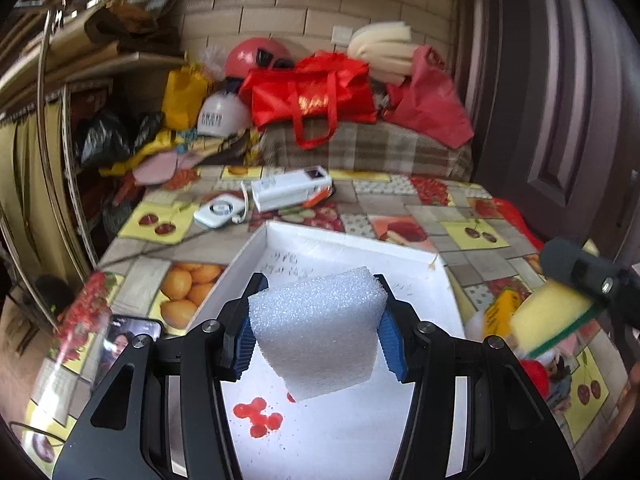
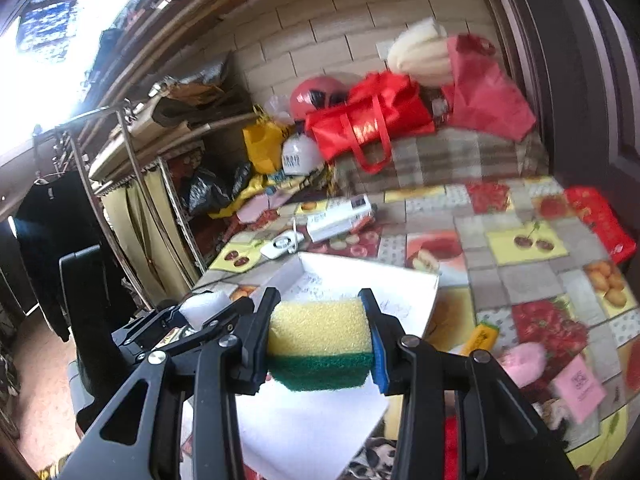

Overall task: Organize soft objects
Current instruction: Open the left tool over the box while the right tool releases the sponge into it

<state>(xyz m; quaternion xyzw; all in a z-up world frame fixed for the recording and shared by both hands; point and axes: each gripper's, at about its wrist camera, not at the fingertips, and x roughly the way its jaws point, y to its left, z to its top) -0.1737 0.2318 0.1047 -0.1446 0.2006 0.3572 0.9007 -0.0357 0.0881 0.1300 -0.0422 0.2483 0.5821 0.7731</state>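
The landmark here is the white box (image 1: 352, 248), a shallow open carton that lies on the fruit-pattern tablecloth (image 1: 472, 236).

Nearest to the camera, the left gripper (image 1: 318, 320) pinches a block of white foam (image 1: 320, 324) between its blue pads, and the block hangs above the floor of the white box, not touching it. The right gripper (image 2: 320, 340) squeezes a yellow sponge with a green scouring layer (image 2: 320, 344), and it holds this over the near right part of the same box. So, by my judgement, the task is at its middle: two soft things are lifted and brought over the box, but neither is released yet. The inside of the box looks empty, only with some red marks (image 1: 258, 416) and handwriting on its bottom.

To the right of the box more soft things wait on the cloth: a pink plush piece (image 2: 524, 364), a small yellow packet (image 2: 482, 338) and a pink card (image 2: 580, 388). These are probably left to do.

Beyond the far wall of the box lie a white round device (image 1: 218, 210) and a long white carton (image 1: 292, 190). Further, on a plaid blanket (image 1: 368, 148), stands a red bag (image 1: 312, 96).

Hard to make out: the near part of the box is covered by the grippers, the heap right of the box is blurred, and the handwriting I cannot read
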